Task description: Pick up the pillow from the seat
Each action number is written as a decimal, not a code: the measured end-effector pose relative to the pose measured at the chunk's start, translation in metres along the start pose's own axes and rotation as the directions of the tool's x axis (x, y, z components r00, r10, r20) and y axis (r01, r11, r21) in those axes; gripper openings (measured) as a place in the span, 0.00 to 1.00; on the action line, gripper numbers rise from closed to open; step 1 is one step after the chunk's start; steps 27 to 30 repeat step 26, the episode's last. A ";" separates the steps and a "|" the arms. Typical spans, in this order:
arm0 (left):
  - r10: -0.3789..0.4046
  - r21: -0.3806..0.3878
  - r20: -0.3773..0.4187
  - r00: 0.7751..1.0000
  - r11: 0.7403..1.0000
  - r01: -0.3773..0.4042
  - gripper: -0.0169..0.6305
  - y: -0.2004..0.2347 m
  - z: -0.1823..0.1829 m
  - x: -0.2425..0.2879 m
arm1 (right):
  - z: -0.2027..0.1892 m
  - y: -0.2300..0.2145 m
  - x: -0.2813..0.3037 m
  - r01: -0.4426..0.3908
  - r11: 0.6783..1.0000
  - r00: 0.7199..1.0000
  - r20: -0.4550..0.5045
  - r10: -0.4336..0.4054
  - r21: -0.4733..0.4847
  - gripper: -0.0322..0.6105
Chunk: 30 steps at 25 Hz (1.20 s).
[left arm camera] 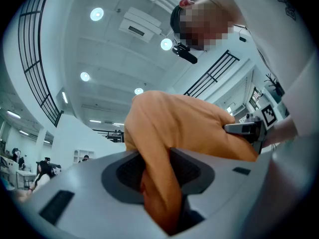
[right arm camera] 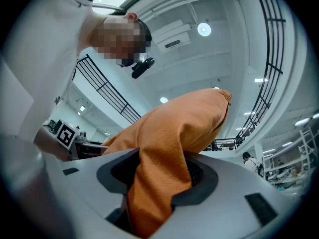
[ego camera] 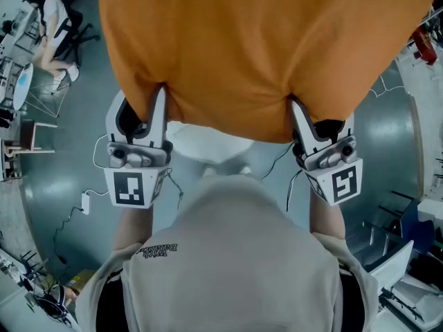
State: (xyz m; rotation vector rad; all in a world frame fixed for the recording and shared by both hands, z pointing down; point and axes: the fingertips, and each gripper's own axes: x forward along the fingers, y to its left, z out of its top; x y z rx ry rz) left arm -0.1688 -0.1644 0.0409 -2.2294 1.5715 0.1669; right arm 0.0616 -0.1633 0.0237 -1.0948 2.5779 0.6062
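Before the chest | left gripper [ego camera: 142,116], right gripper [ego camera: 322,126] raised level | jaws narrowly apart, pinching pillow [ego camera: 263,40]

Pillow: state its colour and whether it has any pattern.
The pillow is plain orange with no pattern. It shows best in the head view.

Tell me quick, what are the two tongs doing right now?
Left tongs: closed on the orange pillow.
Right tongs: closed on the same pillow.
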 end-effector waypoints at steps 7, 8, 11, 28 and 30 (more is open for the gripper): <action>0.008 -0.010 -0.009 1.000 1.000 -0.008 0.26 0.000 0.001 -0.006 | 0.000 0.005 -0.001 -0.011 1.000 1.000 -0.005 0.011 0.004 0.38; 0.011 -0.008 -0.010 1.000 1.000 -0.011 0.26 0.002 0.002 -0.005 | 0.000 0.006 0.000 -0.012 1.000 1.000 -0.006 0.012 0.006 0.38; 0.018 -0.001 -0.007 1.000 1.000 -0.018 0.26 0.001 0.004 -0.003 | 0.001 0.003 0.000 -0.012 1.000 1.000 -0.001 0.012 0.010 0.38; 0.039 -0.009 -0.018 0.999 0.999 -0.039 0.26 0.008 0.009 -0.012 | 0.004 0.009 0.007 -0.032 0.999 0.999 0.012 0.032 0.011 0.39; 0.039 -0.009 -0.018 0.999 0.999 -0.039 0.26 0.008 0.009 -0.012 | 0.004 0.009 0.007 -0.032 0.999 0.999 0.012 0.032 0.011 0.39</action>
